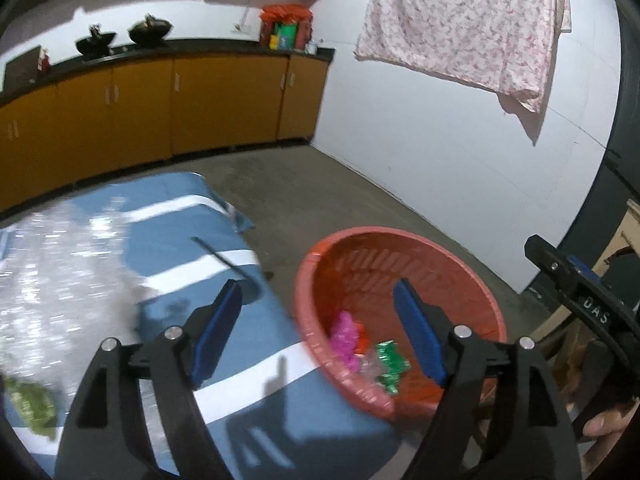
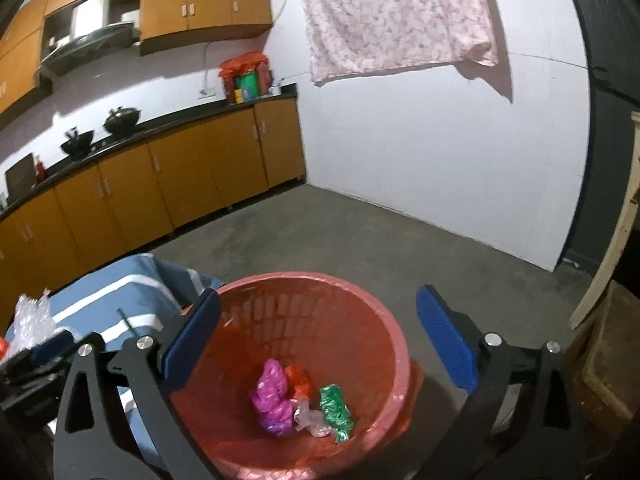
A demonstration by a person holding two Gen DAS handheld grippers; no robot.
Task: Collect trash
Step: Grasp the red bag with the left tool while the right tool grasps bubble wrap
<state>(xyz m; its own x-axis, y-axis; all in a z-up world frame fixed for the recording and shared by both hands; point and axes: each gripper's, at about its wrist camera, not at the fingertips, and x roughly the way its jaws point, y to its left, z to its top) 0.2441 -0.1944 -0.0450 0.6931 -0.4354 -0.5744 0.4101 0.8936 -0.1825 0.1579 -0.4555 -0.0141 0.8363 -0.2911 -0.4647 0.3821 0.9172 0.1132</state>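
A red plastic basket [image 2: 320, 278] stands beside a table covered in a blue cloth with white stripes [image 2: 120, 292]. In the basket lie a pink wrapper [image 2: 272, 398], an orange one [image 2: 298, 378], a clear one [image 2: 310, 416] and a green one [image 2: 336, 408]. My right gripper [image 2: 320, 300] hangs open above the basket with nothing between its blue pads. My left gripper [image 1: 318, 296] is open and empty too, over the table's edge and the basket's rim [image 1: 400, 236]. Crumpled clear plastic [image 1: 60, 264] and a green scrap [image 1: 28, 404] lie on the cloth to its left.
Orange cabinets [image 2: 180, 176] under a dark counter with pots run along the far wall. A pink floral cloth [image 2: 396, 16] hangs on the white wall. Bare concrete floor [image 2: 320, 232] lies beyond the basket. A pale wooden post [image 2: 612, 248] stands at the right.
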